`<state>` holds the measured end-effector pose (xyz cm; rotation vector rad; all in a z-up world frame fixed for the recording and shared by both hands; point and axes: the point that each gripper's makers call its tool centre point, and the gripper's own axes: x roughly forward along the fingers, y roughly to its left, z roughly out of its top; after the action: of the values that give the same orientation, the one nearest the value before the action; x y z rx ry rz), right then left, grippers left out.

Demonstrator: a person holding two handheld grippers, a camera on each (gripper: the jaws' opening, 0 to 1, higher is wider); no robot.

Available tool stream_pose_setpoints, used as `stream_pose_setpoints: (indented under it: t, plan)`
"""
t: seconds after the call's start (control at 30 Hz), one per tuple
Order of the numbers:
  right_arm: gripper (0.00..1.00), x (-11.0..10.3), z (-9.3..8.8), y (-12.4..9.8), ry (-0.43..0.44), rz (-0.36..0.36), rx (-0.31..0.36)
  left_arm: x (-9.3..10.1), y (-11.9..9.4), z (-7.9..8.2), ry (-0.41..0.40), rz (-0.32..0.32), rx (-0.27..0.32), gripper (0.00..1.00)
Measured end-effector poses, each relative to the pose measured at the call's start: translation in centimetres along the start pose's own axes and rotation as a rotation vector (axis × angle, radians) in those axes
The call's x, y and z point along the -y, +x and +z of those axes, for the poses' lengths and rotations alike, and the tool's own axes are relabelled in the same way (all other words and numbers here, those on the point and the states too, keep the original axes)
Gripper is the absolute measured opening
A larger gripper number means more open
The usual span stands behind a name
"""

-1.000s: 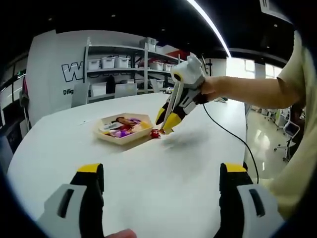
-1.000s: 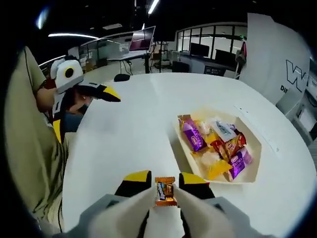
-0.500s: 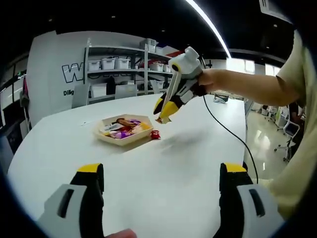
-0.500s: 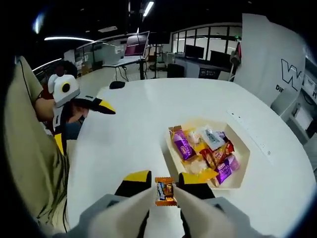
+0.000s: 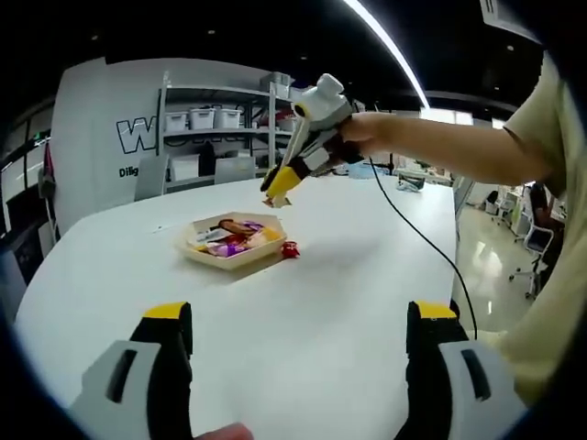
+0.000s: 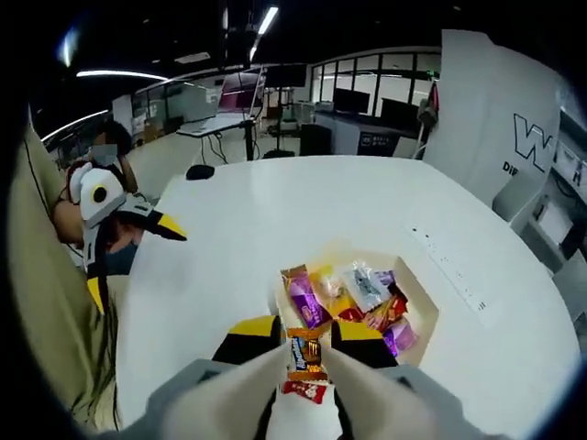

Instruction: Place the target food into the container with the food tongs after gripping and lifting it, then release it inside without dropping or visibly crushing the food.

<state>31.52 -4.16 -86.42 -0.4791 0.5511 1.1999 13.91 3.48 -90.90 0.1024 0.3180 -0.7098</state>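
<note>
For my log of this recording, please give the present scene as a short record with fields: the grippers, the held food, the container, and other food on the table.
right gripper: shut on an orange wrapped candy, raised above the table
left gripper: open, empty, low over the table
container: beige tray, holding mixed wrapped snacks
loose food: red wrapped candy on the table beside the tray
task stage: candy lifted, not yet released in the tray

Left gripper view low over the white table (image 5: 303,302), facing the distant tray (image 5: 234,240) mid-frame, right gripper view looking steeply down from just above that tray (image 6: 417,316), both sharing tray and tabletop
</note>
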Motion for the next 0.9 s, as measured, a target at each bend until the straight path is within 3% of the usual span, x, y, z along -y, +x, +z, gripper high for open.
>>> stream_pose_setpoints:
  t: [0.5,0.7,0.9]
  plan:
    - [0.19,3.7,4.2,2.1,0.029,-0.058,0.022,-0.5,-0.5,0.3,0.002,0.016,0.001,0.95]
    - [0.19,3.0,4.6,2.4,0.020,-0.046,0.028,-0.5,-0.5,0.2,0.003,0.018,-0.002,0.95]
    - [0.19,2.2,3.7,2.1,0.026,-0.045,0.020,-0.3,-0.3,0.2,0.001,0.012,0.000,0.95]
